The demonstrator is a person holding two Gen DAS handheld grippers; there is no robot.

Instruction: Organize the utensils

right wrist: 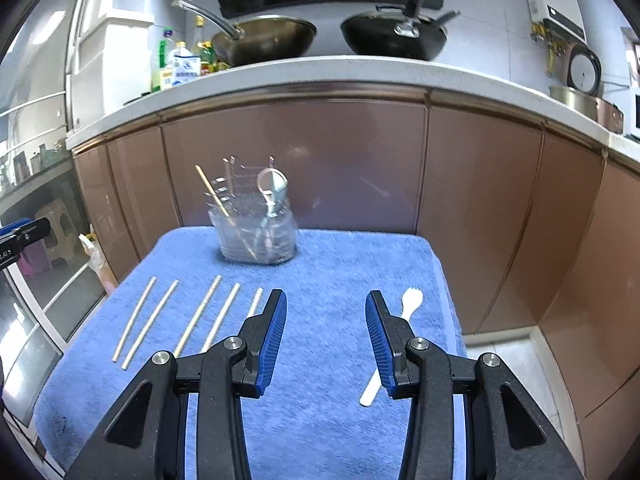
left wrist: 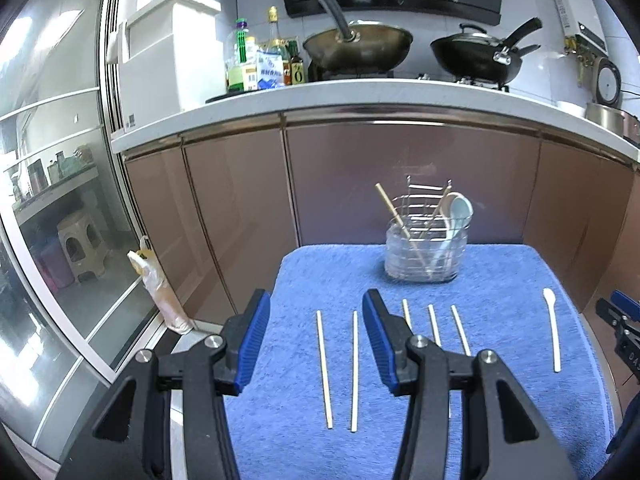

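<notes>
Two open grippers hang over a blue towel [right wrist: 320,264] spread on a small table in front of brown cabinet doors [left wrist: 360,184], and we hold nothing in either. At the towel's far edge stands the wire utensil holder [left wrist: 426,248], already carrying one chopstick [left wrist: 394,210] and a white ceramic spoon [left wrist: 456,210]; its inner dividers are too blurred for us to say which compartment holds what. Five loose chopsticks [right wrist: 208,312] lie side by side on the towel, two to the left and three nearer the middle, none touching. A white plastic spork [right wrist: 404,312] lies apart on the right. Our left gripper [left wrist: 316,336] sits above the left pair, fingers spread wide; our right gripper [right wrist: 326,328] is equally released, its right finger just over the spork's handle. We judge the sorting barely begun: next we likely lower one gripper, close on a single thin stick or the spork, and carry it to the holder.
</notes>
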